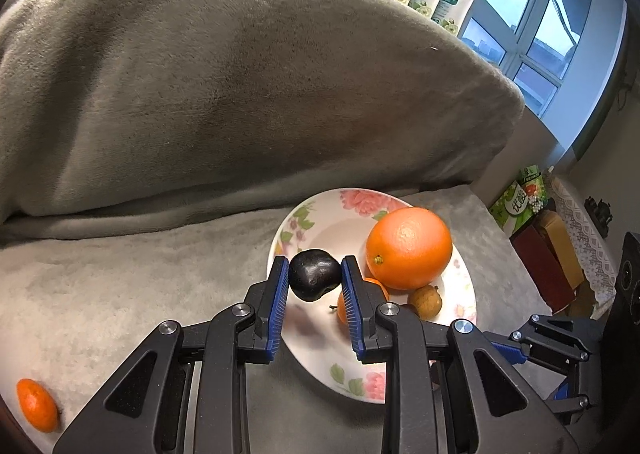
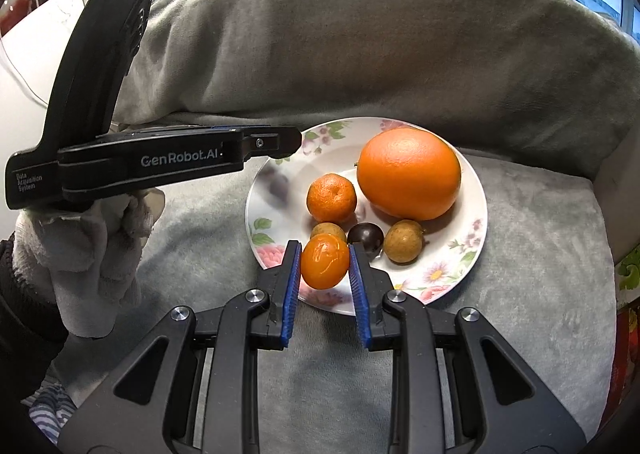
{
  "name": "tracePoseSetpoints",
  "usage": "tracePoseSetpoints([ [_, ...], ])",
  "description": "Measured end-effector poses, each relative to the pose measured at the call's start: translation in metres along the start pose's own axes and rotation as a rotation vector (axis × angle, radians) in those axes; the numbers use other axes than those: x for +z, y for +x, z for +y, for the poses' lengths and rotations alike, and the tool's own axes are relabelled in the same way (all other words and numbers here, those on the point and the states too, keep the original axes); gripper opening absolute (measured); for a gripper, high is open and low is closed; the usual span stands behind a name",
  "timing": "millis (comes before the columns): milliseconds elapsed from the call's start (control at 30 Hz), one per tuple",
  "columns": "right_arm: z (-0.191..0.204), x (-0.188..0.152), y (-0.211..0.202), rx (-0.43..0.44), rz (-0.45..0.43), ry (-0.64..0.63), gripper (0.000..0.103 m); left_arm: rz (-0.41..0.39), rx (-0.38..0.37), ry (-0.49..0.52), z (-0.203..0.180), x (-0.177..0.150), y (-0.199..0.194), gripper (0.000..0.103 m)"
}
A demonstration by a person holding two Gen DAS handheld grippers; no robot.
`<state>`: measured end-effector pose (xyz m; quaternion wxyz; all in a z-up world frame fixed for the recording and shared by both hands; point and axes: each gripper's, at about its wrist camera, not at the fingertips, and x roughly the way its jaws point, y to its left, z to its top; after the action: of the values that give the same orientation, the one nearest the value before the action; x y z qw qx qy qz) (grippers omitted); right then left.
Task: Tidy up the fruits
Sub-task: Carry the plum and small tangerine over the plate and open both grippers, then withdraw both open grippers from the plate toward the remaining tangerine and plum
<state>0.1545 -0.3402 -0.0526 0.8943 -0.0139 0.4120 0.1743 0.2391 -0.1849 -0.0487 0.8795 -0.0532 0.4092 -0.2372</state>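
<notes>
Over the plate we hold two fruits, our left gripper clamped on a plum, our right gripper clamped on a kumquat, both directly above bare plate beside the orange.

My left view: mandarin mostly hidden behind finger; stray kumquat clipped by lens rim. Right view: brown fruit half-hidden behind held kumquat.
</notes>
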Motion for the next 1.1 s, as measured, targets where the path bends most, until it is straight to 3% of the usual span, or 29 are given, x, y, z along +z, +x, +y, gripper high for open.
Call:
tracePoseSetpoints([
  [333,0.001,-0.001,0.000,0.000,-0.003,-0.009,0.025,0.004,-0.001,0.008,-0.003,0.005,0.001,0.026],
  [500,0.001,-0.001,0.000,-0.001,0.001,-0.013,0.028,-0.005,-0.003,0.007,-0.003,0.007,-0.001,0.035],
  [600,0.001,-0.001,-0.003,-0.001,-0.011,-0.016,0.051,-0.009,0.000,0.010,-0.004,0.008,-0.002,0.043],
  [633,0.002,-0.001,-0.003,-0.001,-0.016,-0.019,0.058,-0.012,-0.002,0.009,-0.004,0.008,-0.003,0.051],
  [700,0.004,-0.001,-0.006,-0.004,-0.023,-0.028,0.062,-0.018,-0.010,0.004,-0.004,0.009,-0.004,0.057],
  [833,0.008,-0.001,-0.010,-0.014,-0.033,-0.048,0.081,-0.017,-0.016,0.006,-0.006,0.010,-0.007,0.071],
  [1100,0.017,-0.002,-0.011,-0.025,-0.032,-0.075,0.085,-0.013,0.002,-0.015,-0.007,0.010,-0.011,0.076],
])
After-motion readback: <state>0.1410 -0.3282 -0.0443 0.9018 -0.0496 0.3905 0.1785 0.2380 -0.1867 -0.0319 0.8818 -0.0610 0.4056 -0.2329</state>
